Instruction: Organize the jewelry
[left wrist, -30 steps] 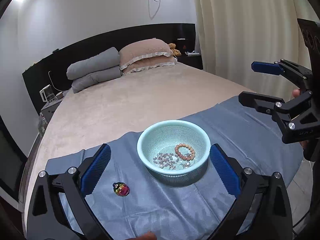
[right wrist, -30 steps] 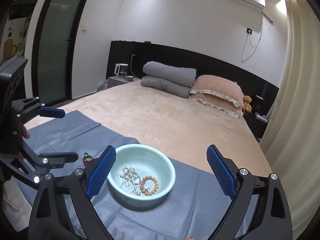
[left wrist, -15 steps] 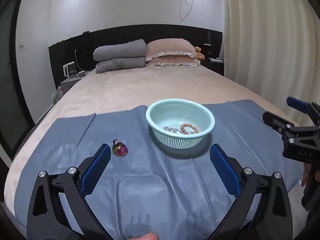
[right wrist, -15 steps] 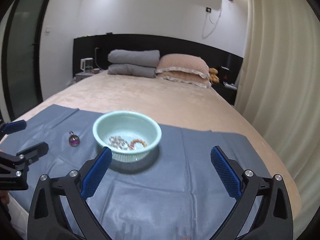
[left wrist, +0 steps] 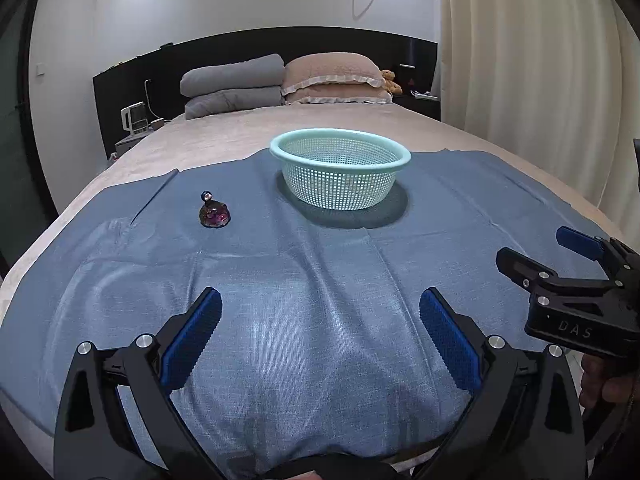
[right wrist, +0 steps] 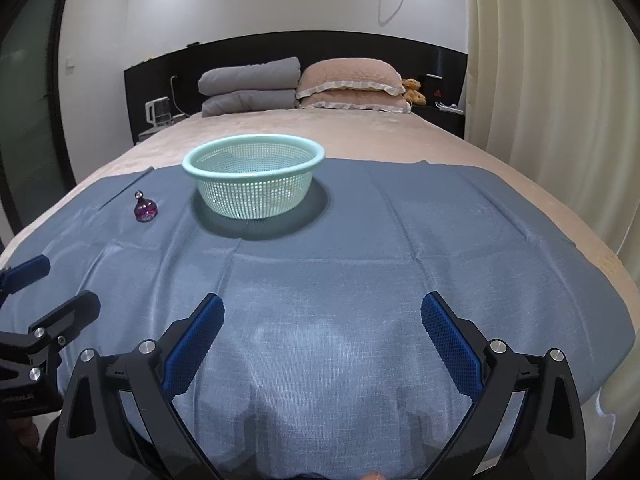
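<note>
two open tools (left wrist: 320,312) (right wrist: 322,316) low, basket (left wrist: 340,180) well ahead, pendant (left wrist: 214,214) left

Two hand-held black grippers with blue ridged pads point forward, side by side: left gripper (left wrist: 320,332) and right gripper (right wrist: 322,338), both spread wide, nothing between them.

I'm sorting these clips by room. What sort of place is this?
A bedroom, most likely: a wide bed with stacked pillows against a dark headboard, and a curtain alongside.
</note>
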